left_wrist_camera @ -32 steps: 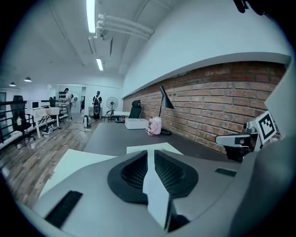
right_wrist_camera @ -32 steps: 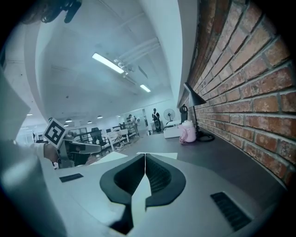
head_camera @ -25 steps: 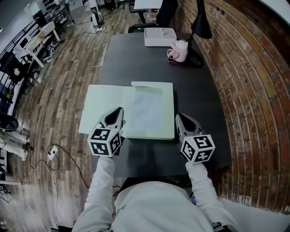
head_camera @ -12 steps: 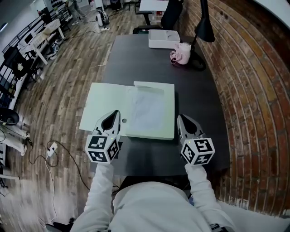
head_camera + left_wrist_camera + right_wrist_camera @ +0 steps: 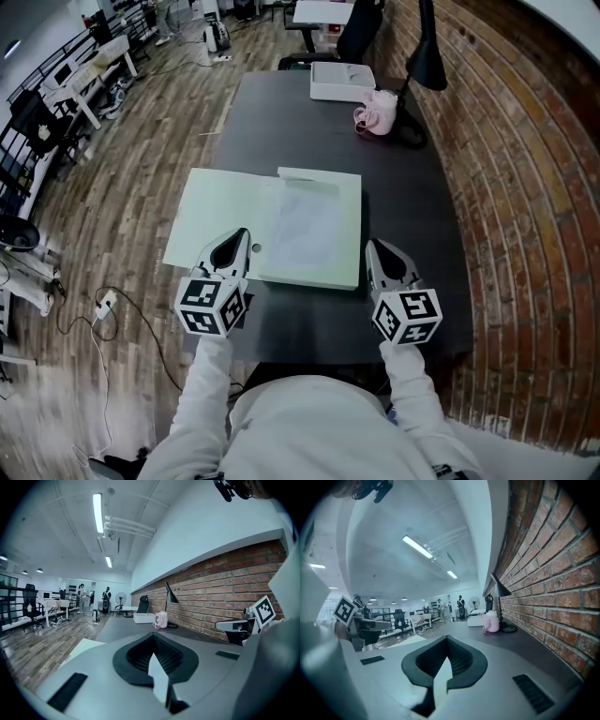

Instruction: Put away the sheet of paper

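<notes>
An open pale green folder lies on the dark table, its left flap hanging past the table's left edge. A white sheet of paper rests on the folder's right half. My left gripper is over the folder's near edge, just left of the sheet, shut with nothing in it. My right gripper hovers over bare table just right of the folder, also shut and empty. In the left gripper view the left gripper has its jaws together; the right gripper looks the same in its own view.
At the table's far end stand a white tray, a pink mug-like thing and a black desk lamp. A brick wall runs along the right. Wood floor lies to the left, with desks and people far off.
Both grippers have stayed shut and almost in place. The head view has shifted slightly, so the table sits a little lower in the frame.
</notes>
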Tool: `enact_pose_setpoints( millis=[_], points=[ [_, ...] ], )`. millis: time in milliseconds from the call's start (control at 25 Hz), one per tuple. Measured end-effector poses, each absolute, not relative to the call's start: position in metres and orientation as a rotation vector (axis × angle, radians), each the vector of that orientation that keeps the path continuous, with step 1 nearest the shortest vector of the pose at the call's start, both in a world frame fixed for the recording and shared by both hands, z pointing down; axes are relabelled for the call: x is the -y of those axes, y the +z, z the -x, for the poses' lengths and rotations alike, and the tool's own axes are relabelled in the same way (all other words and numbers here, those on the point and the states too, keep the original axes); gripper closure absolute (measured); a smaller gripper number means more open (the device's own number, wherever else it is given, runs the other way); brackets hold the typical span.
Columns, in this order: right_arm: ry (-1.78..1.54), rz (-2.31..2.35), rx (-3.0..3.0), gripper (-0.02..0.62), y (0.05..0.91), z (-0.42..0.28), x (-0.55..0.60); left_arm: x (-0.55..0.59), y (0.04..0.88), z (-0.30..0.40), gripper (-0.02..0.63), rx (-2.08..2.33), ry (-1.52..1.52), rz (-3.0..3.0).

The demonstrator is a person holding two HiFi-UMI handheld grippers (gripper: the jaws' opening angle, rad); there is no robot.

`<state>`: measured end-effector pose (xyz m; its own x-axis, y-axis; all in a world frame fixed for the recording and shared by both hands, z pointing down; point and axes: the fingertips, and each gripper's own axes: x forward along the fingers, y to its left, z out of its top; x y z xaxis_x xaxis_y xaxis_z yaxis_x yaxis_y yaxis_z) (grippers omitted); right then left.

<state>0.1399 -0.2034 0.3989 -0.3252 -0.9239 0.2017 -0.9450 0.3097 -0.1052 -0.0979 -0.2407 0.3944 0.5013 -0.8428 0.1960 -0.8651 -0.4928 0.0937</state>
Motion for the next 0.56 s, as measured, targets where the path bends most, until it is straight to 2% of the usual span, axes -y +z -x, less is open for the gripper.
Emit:
enact_pose_setpoints(
  millis=[560],
  points=[
    [0.308, -1.731, 2.47, 0.569, 0.406, -0.139, 0.212, 0.245, 0.408, 0.092, 0.589, 1.446, 0.207, -2.565]
  ],
)
